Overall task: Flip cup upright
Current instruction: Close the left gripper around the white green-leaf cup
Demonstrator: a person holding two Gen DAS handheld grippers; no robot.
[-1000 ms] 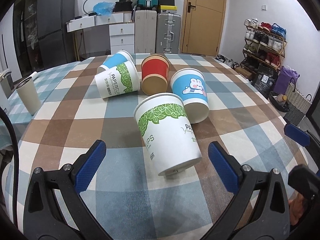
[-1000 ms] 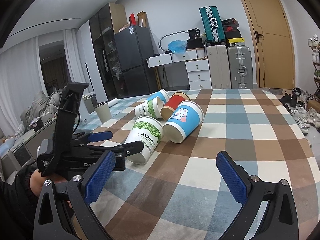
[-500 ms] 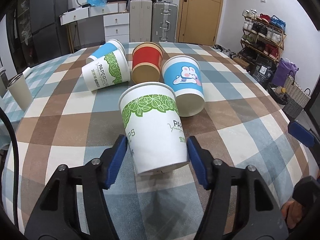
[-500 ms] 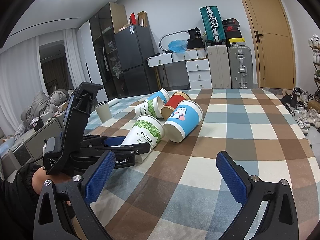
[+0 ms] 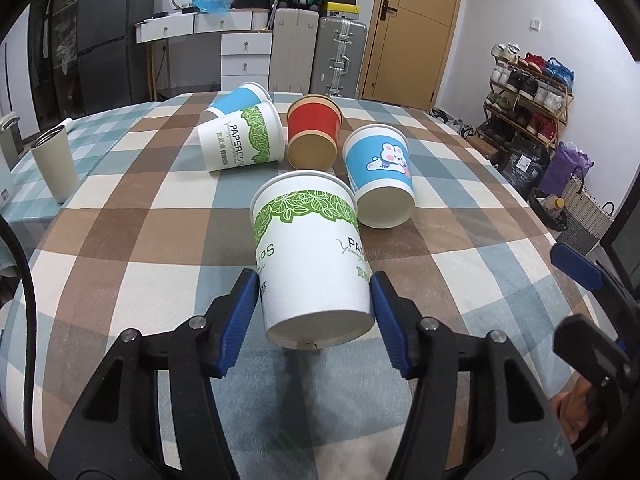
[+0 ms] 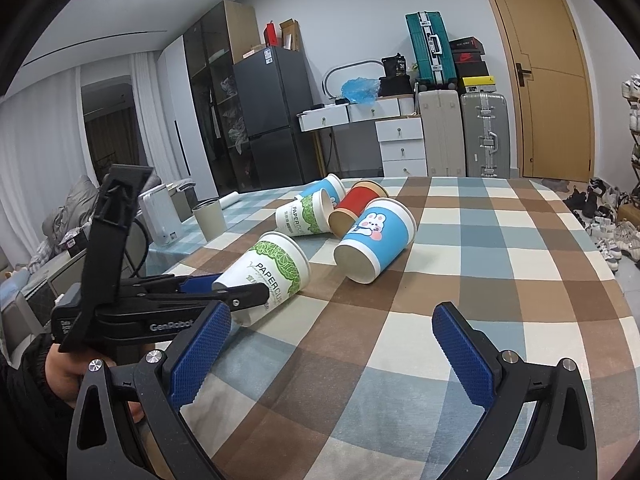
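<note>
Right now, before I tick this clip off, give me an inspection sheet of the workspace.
Surface: table under a checked cloth in brown, blue and cream.
Job's things: nearest green-leaf cup lies on its side, base toward the left wrist camera; it looks raised off the cloth at the base end.
Clutter: second green-leaf cup, plain blue cup, red cup and rabbit cup, all on their sides; grey tumbler upright at the left edge.
Grippers: left gripper closed on the nearest cup's base end; right gripper open, holding nothing.
Cables: black cable at the left edge.
Surroundings: fridge, drawers, suitcases, door, shoe rack.
</note>
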